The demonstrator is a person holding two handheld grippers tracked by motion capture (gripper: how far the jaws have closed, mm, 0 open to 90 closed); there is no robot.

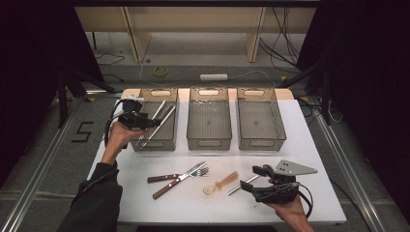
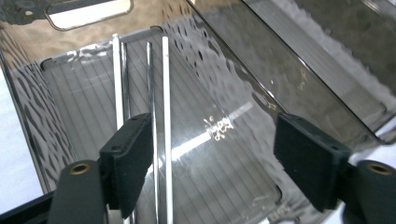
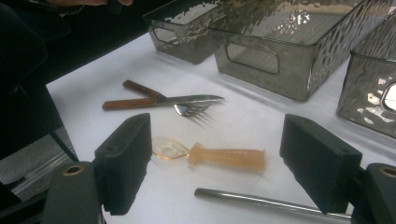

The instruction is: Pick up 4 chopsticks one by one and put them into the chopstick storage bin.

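- The cutlery looks like the thing being sorted: metal straws already lie lengthwise in the left bin, one of three clear bins lined along the worktop's far edge, so long thin pieces seem to be gathered there.
- Loose pieces wait in the middle of the worktop toward its near edge: a wooden-handled knife crossing a wooden-handled fork, a translucent plastic spoon just to their right, and another metal straw beside that.
- The right tongs hang low over the spoon and the loose straw, jaws apart and empty, lined up as if to pick one; which one I cannot tell.
- The left tongs hover above the left bin with jaws apart, holding nothing, likely placed there for dropping a straw in.
- The middle bin and right bin stand empty, probably reserved for the other kinds.
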